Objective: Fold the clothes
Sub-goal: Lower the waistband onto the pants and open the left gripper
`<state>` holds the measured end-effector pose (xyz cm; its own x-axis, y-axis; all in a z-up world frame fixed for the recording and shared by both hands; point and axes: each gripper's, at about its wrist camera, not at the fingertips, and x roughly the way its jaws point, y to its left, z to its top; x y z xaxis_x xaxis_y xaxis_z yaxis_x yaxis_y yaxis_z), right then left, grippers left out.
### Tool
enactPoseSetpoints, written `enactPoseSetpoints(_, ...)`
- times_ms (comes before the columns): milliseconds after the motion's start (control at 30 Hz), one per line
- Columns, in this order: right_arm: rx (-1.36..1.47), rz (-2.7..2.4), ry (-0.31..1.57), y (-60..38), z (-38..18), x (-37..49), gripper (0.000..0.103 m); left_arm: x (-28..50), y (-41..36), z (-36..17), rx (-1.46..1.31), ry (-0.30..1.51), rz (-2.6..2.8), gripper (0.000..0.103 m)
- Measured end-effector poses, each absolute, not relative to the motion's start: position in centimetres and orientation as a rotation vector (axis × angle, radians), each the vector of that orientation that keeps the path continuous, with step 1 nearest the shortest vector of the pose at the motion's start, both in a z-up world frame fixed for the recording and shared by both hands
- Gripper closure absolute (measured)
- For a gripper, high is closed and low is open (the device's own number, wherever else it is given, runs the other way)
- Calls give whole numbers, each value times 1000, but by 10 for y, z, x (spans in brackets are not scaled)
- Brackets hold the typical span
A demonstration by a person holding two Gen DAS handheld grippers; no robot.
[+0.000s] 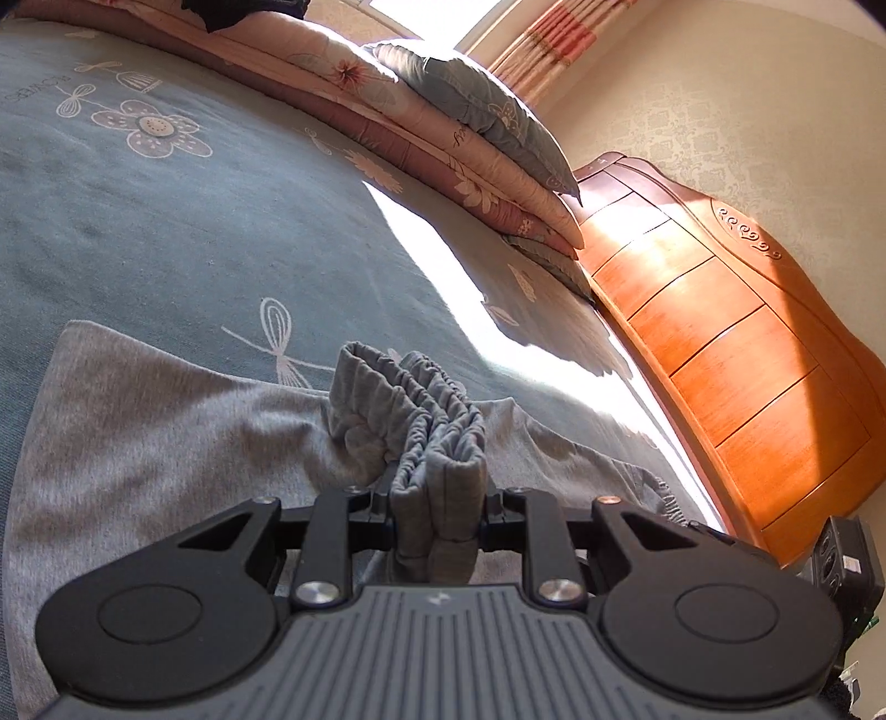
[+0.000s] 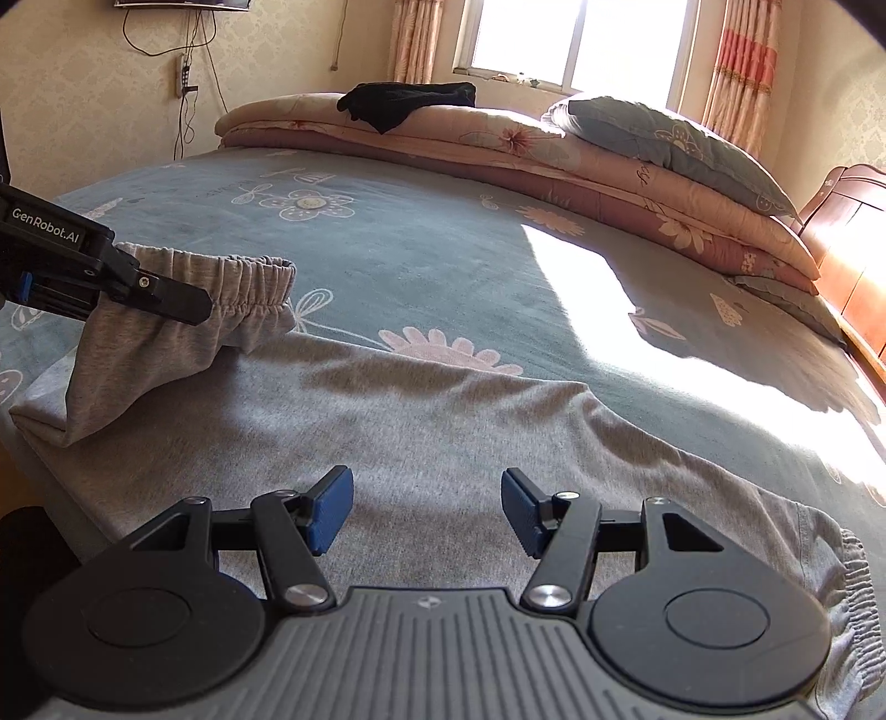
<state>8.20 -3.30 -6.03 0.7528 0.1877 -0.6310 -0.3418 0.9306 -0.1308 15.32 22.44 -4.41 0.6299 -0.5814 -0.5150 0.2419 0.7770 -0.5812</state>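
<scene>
Grey trousers (image 2: pixel 421 399) on floral bedspread (image 2: pixel 421 243); quilts (image 2: pixel 581 160) stacked, apparently 3.

My left wrist camera sits low behind my left gripper (image 1: pixel 437 515), close over the bed (image 1: pixel 194 221), rolled so the mattress tilts, and faces along the jaws toward the wooden headboard (image 1: pixel 736 338) and the stacked quilts (image 1: pixel 387 127). My right wrist camera rides behind my right gripper (image 2: pixel 427 509), a little higher and level, facing across the bed toward the window (image 2: pixel 576 39) and far wall. Both views share the grey trousers (image 2: pixel 421 404), the blue flowered bedspread, the quilts, the pillow (image 2: pixel 675 144) and the headboard. The right view also catches my left gripper from the side at its left edge.
</scene>
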Motion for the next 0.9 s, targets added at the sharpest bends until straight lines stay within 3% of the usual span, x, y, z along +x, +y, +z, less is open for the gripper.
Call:
enactPoseSetpoints(733, -262, 263, 674, -38, -68, 84, 39, 150, 155, -56, -175, 795, -445, 79)
enactPoseSetpoints(767, -260, 261, 671, -39, -68, 83, 38, 148, 151, -57, -140, 796, -446, 79)
enactPoseSetpoints(833, -257, 259, 665, -42, -66, 81, 27, 143, 143, -59, -76, 801, -454, 75)
enactPoseSetpoints(900, -252, 257, 661, -44, -65, 80, 26, 137, 136, -59, -27, 800, -464, 67)
